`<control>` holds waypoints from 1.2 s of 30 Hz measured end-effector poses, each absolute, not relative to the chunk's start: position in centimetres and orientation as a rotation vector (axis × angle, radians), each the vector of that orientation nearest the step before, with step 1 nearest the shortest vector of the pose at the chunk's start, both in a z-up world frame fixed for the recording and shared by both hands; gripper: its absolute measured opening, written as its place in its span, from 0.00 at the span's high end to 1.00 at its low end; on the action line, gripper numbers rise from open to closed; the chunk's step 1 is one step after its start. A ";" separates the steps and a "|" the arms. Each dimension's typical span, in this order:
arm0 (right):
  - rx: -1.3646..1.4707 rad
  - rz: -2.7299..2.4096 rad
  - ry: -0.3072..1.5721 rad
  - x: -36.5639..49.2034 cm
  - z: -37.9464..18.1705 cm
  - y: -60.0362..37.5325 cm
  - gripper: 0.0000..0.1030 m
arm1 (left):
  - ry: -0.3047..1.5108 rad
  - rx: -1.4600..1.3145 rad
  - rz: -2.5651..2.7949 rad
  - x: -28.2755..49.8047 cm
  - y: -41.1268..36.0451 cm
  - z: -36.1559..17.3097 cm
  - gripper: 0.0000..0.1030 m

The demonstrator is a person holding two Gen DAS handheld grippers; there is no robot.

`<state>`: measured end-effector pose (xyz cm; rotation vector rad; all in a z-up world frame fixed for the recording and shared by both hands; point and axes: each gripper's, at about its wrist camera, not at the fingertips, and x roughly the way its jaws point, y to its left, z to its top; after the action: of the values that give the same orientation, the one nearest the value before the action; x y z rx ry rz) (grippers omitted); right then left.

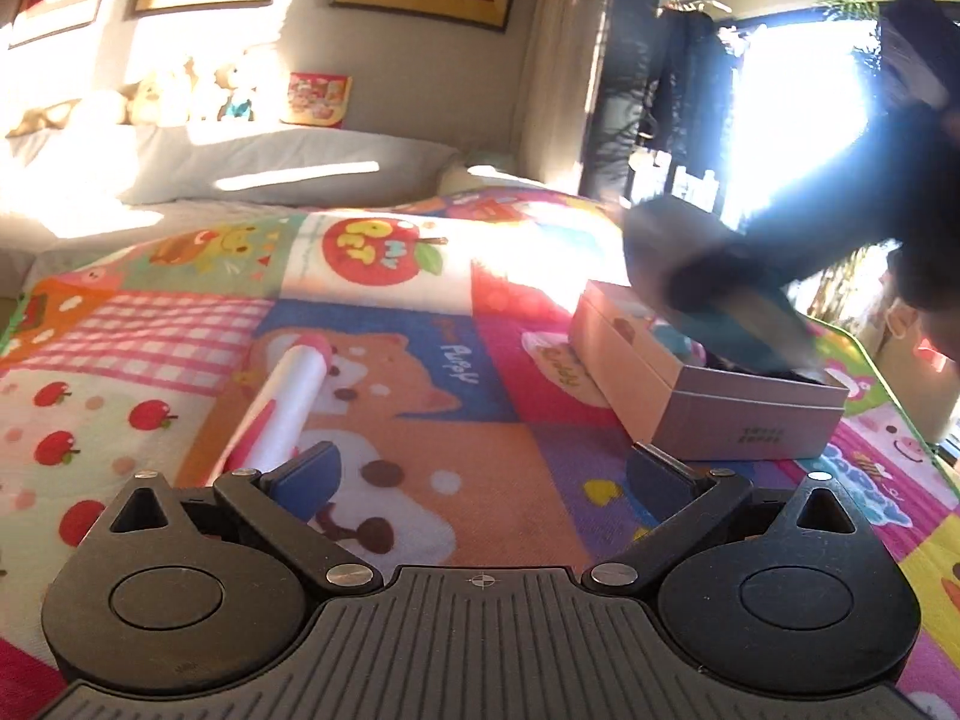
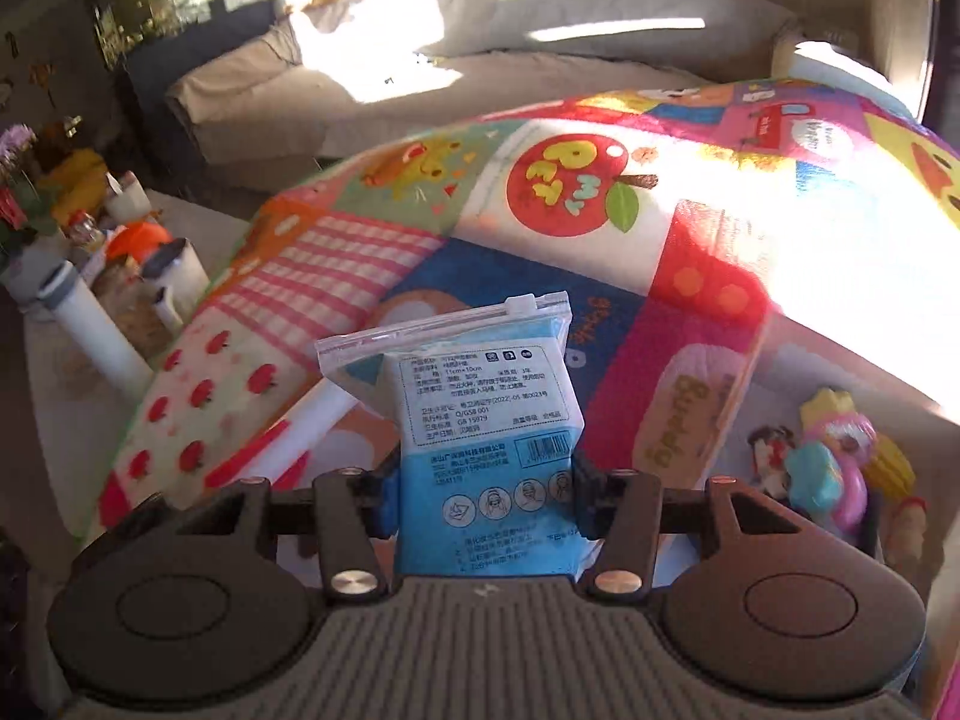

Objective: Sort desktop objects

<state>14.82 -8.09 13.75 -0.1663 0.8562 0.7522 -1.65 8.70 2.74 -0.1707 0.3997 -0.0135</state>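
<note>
A white tube with pink ends (image 1: 282,402) lies on the colourful cartoon mat (image 1: 468,516), just ahead of my left gripper (image 1: 486,468). That gripper stands open with nothing between its fingers. To the right sits an open pink-grey box (image 1: 744,420). Over it, blurred, hovers my right gripper (image 1: 756,342). In the right wrist view the right gripper (image 2: 485,492) is shut on a blue-and-white packet in a clear zip bag (image 2: 480,396), held upright. Several small colourful toys (image 2: 834,468) lie in the box at lower right. The tube (image 2: 312,420) shows behind the packet.
A grey sofa (image 2: 540,18) with cushions and plush toys runs behind the mat. A side surface left of the mat carries bottles, cups and a white cylinder (image 2: 90,330). Bright window glare (image 1: 798,120) washes out the far right. A person's dark sleeve (image 1: 870,192) reaches in there.
</note>
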 end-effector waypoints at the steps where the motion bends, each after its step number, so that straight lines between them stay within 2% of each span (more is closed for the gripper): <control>1: -0.150 0.731 0.855 13.5 13.9 -10.1 0.51 | 0.392 -0.161 0.013 -1.9 8.9 3.1 0.00; 5: -0.113 0.584 0.914 9.9 11.2 -16.6 0.50 | 0.382 -0.075 0.119 -1.6 10.4 4.9 0.00; 7: -0.144 0.479 0.881 8.2 9.5 -18.5 0.50 | 0.409 -0.018 0.162 -0.5 11.2 5.1 0.00; 9: -0.159 0.414 0.815 6.0 8.2 -20.1 0.46 | 0.468 0.006 0.204 1.0 12.2 4.5 0.01; 10: -0.137 0.412 0.792 5.1 7.8 -20.8 0.39 | 0.502 -0.003 0.208 1.6 12.7 4.1 0.06; 11: -0.102 0.413 0.772 4.4 7.5 -21.5 0.30 | 0.534 -0.017 0.208 2.2 13.2 3.8 0.18; 12: -0.073 0.410 0.748 3.7 7.3 -21.9 0.27 | 0.565 -0.031 0.208 2.8 13.6 3.4 0.23; 17: 0.011 0.357 0.671 2.2 6.2 -23.3 0.15 | 0.654 -0.047 0.225 4.6 14.3 1.5 0.32; 18: 0.022 0.348 0.676 2.2 6.0 -23.6 0.15 | 0.663 -0.030 0.232 4.8 14.1 1.3 0.38; 19: 0.032 0.344 0.682 2.2 5.7 -23.9 0.15 | 0.671 -0.018 0.235 4.9 13.9 1.2 0.51; 20: 0.041 0.339 0.688 2.2 5.5 -24.1 0.15 | 0.672 -0.015 0.236 4.9 13.8 1.2 0.56; 26: 0.043 0.282 0.660 0.9 4.7 -25.6 0.06 | 0.607 0.010 0.146 3.5 10.3 3.4 0.57; 36: 0.046 0.243 0.652 0.2 4.1 -26.4 0.03 | 0.621 -0.022 -0.140 2.1 1.6 3.3 0.55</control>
<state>0.19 -26.39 4.09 0.0464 0.6524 0.2429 2.07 1.58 3.30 -0.0222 0.6209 -0.1396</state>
